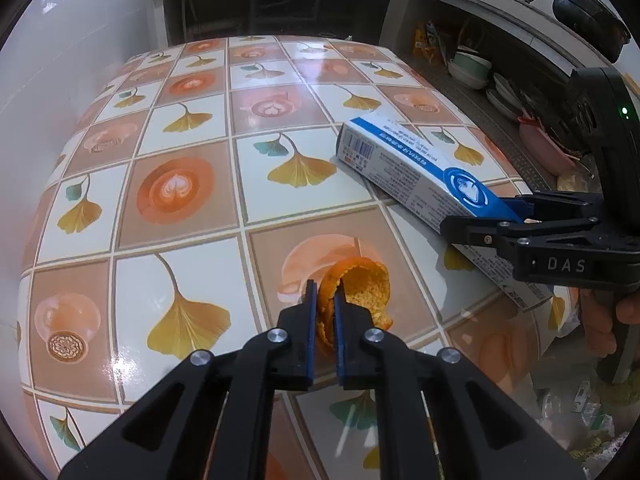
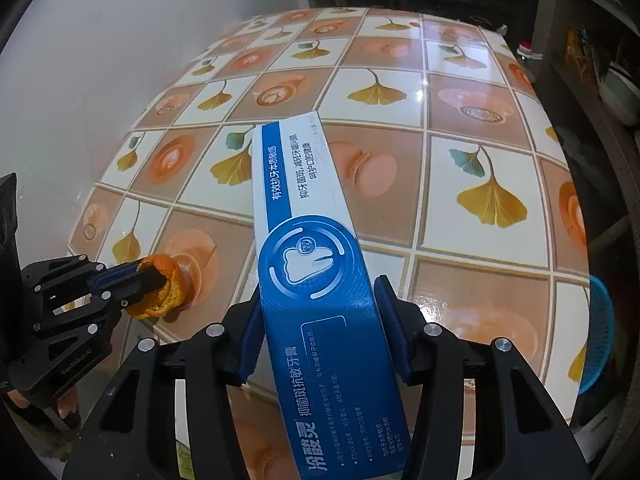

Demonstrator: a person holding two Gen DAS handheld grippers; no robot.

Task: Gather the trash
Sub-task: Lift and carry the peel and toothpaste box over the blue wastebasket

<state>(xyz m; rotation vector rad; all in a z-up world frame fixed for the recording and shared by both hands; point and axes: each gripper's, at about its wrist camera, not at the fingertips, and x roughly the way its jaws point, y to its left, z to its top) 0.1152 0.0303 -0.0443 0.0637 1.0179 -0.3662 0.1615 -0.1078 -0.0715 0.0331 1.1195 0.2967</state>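
Observation:
My left gripper [image 1: 325, 292] is shut on an orange peel [image 1: 360, 280], a curled piece held just above the tiled table [image 1: 180, 120]. The peel [image 2: 168, 288] and the left gripper [image 2: 150, 276] also show at the lower left of the right wrist view. My right gripper [image 2: 320, 300] is shut on a long blue and white toothpaste box [image 2: 308, 216], gripped across its width near the middle. In the left wrist view the box [image 1: 404, 168] lies slanted at the right, with the right gripper [image 1: 492, 220] clamped on its near part.
The table [image 2: 460, 128] has a glossy cloth of leaf and cup patterns. A white wall stands at the left. Shelves with bowls [image 1: 472, 68] and pans [image 1: 588, 12] lie beyond the table's right edge. A blue basket [image 2: 598, 332] sits below the right edge.

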